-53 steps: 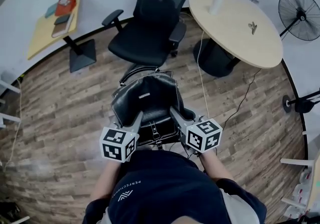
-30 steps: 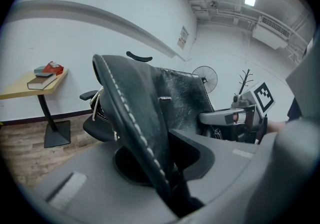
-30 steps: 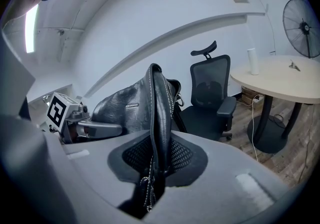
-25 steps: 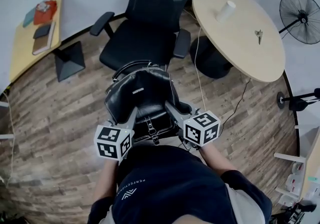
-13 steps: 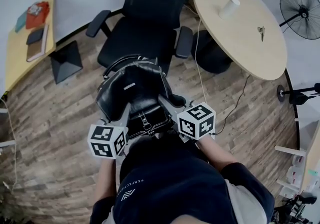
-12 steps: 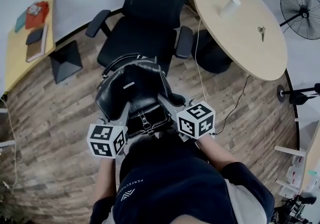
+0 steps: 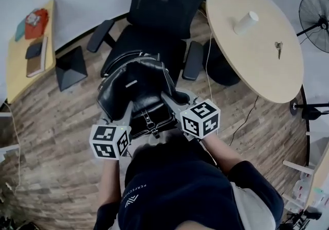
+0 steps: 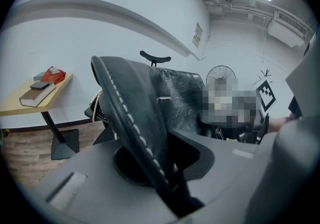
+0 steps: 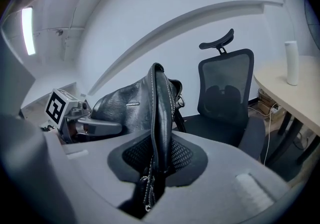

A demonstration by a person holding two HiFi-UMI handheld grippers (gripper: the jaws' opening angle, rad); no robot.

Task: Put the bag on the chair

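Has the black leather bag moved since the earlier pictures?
Yes. The black leather bag has gone forward, toward the black mesh office chair; its top now overlaps the seat's front edge.

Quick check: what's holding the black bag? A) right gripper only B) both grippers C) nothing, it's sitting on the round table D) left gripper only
B: the left gripper and the right gripper each show jaws closed on a stitched edge of the bag.
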